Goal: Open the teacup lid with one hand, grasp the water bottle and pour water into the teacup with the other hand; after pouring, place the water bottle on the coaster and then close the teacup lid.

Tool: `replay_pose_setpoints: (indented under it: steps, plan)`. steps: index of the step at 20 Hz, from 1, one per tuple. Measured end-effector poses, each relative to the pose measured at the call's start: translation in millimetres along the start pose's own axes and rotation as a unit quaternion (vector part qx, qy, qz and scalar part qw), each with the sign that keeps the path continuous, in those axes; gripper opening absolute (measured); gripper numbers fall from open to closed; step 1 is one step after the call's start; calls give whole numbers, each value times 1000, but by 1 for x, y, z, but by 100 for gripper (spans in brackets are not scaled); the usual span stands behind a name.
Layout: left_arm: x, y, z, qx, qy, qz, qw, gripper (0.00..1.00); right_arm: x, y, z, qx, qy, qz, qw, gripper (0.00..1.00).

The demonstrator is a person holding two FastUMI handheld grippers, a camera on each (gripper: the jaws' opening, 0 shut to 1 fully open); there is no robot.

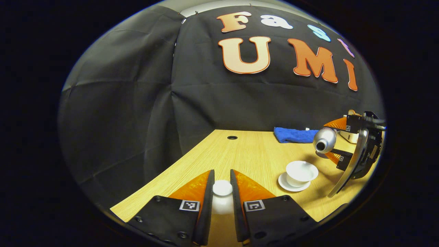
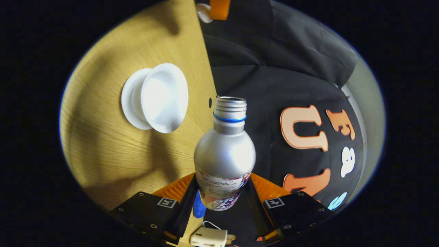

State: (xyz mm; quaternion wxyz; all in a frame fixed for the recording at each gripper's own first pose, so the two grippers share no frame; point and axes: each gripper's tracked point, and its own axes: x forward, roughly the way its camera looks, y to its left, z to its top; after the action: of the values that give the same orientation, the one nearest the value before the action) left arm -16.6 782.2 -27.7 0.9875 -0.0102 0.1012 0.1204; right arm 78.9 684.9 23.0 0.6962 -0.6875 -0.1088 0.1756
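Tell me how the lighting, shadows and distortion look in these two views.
Left gripper view: fisheye bends the table edge; the teacup casts a soft shadow. Right gripper view: the scene is rolled sideways, the water bottle shows a mild sheen, and broad dark shadows cross the wood.

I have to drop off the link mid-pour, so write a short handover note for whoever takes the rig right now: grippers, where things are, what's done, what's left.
Left gripper: shut on the teacup lid, held up off the wooden table, left of the cup.
Right gripper: shut on the water bottle, uncapped, tipped on its side with its mouth toward the teacup.
Teacup: open, on its saucer. I cannot tell whether there is water in it, and no stream is visible.
Done: lid off, bottle grasped and tilted.
Left: finish the pour, stand the bottle on the coaster, put the lid back on.
Blue cloth lies at the back of the table.
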Motion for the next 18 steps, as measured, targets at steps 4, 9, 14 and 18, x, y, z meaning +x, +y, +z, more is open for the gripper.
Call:
replay_pose_setpoints:
  steps: [4, 9, 14, 18]
  plan:
    - [5, -31, 15, 8, -14, -22, 1000, 33, 1, -18, -34, 106, 30, -12, 994, 78]
    - [13, -75, 32, 9, -28, -62, 998, 33, 0, -25, -80, 225, 66, -7, 972, 78]
    - [26, -116, 37, 12, -28, -94, 995, 33, 8, -19, -108, 356, 79, 20, 931, 78]
    - [38, -141, 36, 18, -25, -115, 993, 33, 16, -12, -119, 441, 83, 30, 893, 78]
